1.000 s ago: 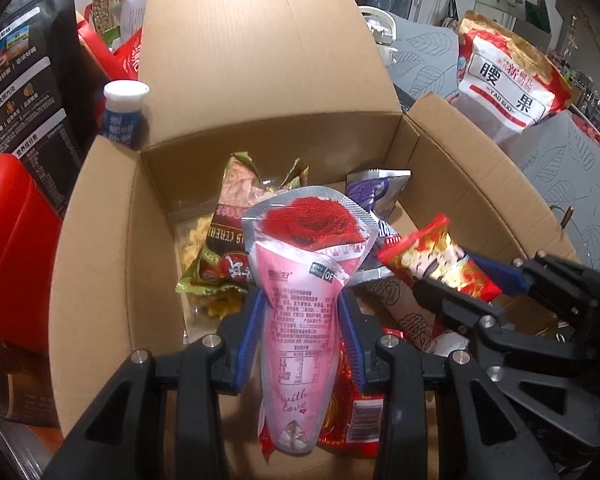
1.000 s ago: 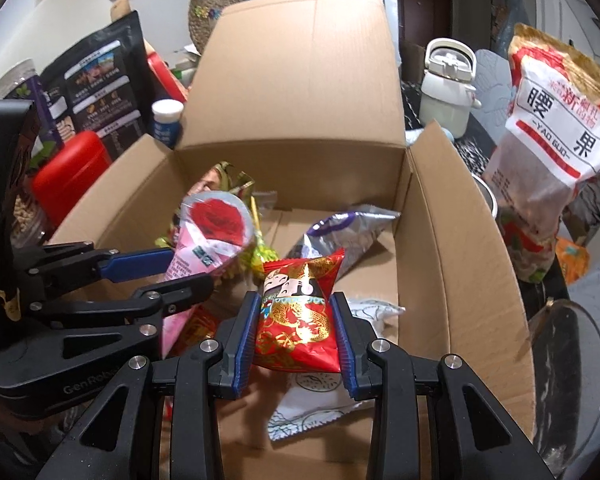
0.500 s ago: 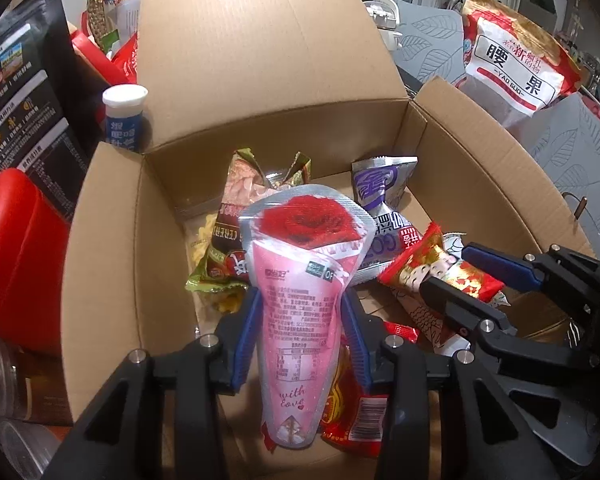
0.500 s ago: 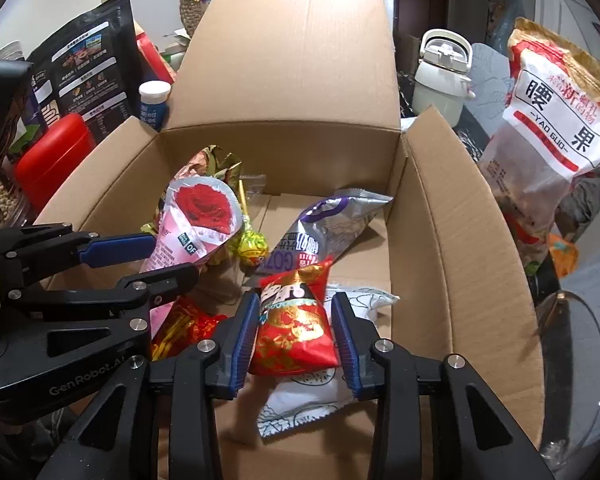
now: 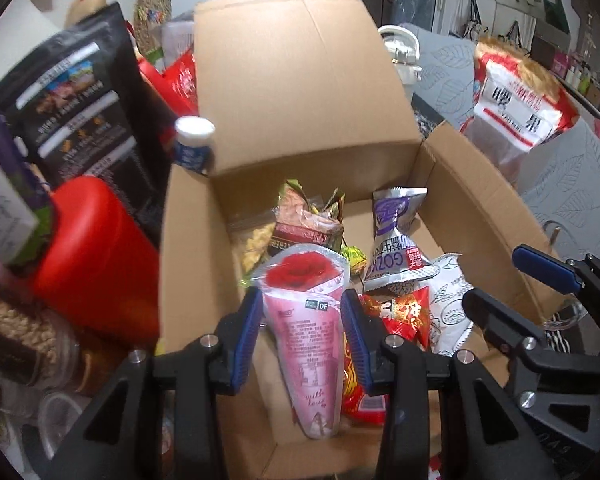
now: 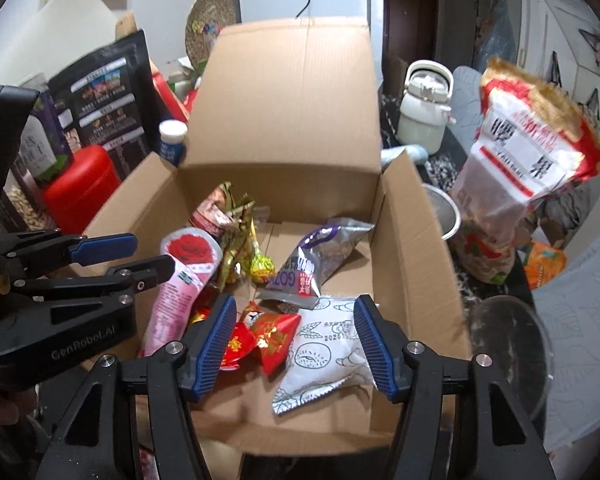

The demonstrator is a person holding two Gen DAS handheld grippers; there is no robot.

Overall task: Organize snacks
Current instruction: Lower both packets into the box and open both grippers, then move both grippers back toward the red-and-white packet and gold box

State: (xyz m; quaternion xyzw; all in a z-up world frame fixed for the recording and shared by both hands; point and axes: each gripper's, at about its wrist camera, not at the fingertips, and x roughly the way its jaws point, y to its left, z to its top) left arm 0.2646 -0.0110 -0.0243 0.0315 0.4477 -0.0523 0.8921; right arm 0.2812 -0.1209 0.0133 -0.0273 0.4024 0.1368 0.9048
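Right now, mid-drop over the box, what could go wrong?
1. The left gripper holds the pink rose pouch near its wide top; the long tail hangs free and could swing or slip.
2. The right gripper is opening; the red packet just below could catch on a closing finger.
3. The two grippers sit close together over the cardboard box; they may collide.

The right gripper (image 6: 294,340) no longer clamps the small red snack packet (image 6: 274,330): its jaws are opening and the packet now lies on the other snacks in the cardboard box (image 6: 416,240), between the blue pads but apart from them. Both grippers sit higher above the box than before, the left gripper (image 5: 302,336) lifting the pink rose-printed cone packet (image 5: 306,320) with it.
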